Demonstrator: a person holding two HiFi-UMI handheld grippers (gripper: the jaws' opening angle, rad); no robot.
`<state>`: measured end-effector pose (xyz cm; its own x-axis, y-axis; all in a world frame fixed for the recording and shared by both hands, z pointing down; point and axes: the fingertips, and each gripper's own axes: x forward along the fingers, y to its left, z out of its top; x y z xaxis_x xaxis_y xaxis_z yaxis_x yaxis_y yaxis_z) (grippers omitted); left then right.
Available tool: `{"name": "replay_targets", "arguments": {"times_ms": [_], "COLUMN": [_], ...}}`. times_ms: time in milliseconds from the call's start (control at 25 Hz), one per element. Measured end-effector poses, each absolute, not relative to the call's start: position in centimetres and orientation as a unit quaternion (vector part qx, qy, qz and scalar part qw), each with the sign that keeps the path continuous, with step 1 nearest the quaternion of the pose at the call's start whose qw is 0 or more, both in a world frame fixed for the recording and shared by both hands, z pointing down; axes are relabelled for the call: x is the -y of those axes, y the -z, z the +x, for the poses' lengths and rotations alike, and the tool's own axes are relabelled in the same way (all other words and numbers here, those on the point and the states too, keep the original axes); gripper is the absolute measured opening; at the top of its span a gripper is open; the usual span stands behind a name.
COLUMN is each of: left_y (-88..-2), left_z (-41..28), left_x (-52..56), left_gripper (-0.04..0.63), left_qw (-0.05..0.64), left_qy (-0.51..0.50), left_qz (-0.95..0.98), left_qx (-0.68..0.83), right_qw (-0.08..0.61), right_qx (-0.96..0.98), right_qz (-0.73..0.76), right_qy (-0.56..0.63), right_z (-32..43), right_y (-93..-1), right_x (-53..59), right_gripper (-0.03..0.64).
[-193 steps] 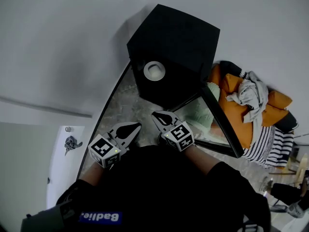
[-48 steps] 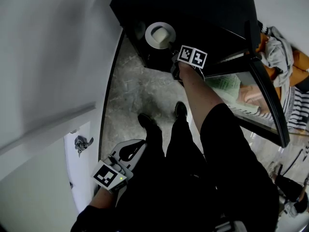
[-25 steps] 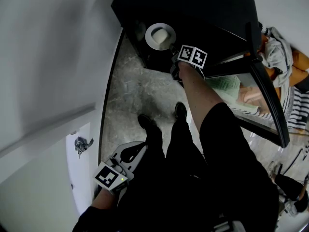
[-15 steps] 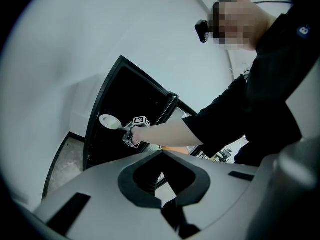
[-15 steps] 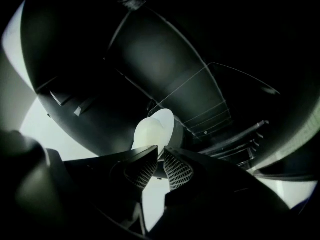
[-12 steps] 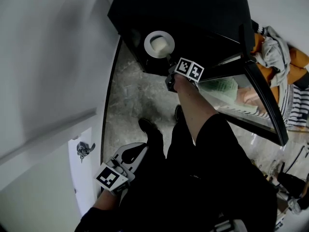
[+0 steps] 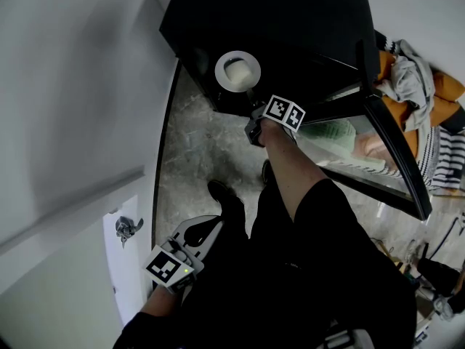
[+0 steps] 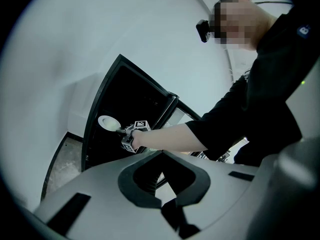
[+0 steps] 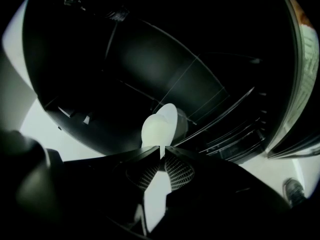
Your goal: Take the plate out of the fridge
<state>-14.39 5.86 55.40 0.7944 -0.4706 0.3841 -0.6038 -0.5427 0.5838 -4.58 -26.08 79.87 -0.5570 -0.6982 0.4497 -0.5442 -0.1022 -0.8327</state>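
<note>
Right tool (image 9: 161,153) has just pinched the round white plate (image 7: 237,71) at its rim, to slide it from the black fridge (image 7: 290,20); left tool (image 7: 211,225) closed, empty.

Plate (image 7: 224,71) white, smooth, glossy; fridge (image 7: 290,13) black, smooth; floor (image 7: 203,147) mottled grey, stone-look.

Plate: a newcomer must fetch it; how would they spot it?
Find the black fridge, door open. In its mouth is a round white plate, the only pale thing against the dark inside; the right tool has just closed on its rim.
</note>
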Motion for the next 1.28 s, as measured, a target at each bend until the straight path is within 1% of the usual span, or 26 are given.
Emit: {"name": "replay_targets", "arguments": {"times_ms": [280,360,440,480,1040,1280], "left_y": [-55.4,-55.3,-55.4,-55.5,-56.3,-56.2], "left_z": [-14.4,-14.4,-14.4,-14.4,-15.0,-15.0], "left_x": [-5.7,-5.6,-5.6,-5.6,-6.8,-6.9], "left_gripper": [-0.002,-0.002,-0.002,-0.002,-0.002,-0.002], "left_qw": [0.365,0.365,0.364,0.364,0.38,0.383], "left_qy": [-0.097,-0.098,-0.1,-0.1,-0.108,-0.103], "left_qz": [0.874,0.874,0.875,0.875,0.866,0.866], "left_qx": [0.305,0.304,0.303,0.302,0.306,0.305], "right_qw": [0.065,0.067,0.069,0.07,0.121,0.147], "right_qx": [-0.673,-0.672,-0.666,-0.662,-0.605,-0.588], "right_qz": [-0.452,-0.445,-0.436,-0.434,-0.431,-0.428], "right_qy": [0.583,0.588,0.601,0.607,0.658,0.67], "right_z": [-5.9,-6.3,-6.6,-6.7,-8.0,-7.1], "right_y": [-79.6,-79.4,-79.7,-80.0,-82.0,-82.0], "right_x": [26.4,26.4,26.0,25.8,27.1,25.9], "right_gripper": [0.047,0.075,0.122,0.133,0.132,0.122]}}
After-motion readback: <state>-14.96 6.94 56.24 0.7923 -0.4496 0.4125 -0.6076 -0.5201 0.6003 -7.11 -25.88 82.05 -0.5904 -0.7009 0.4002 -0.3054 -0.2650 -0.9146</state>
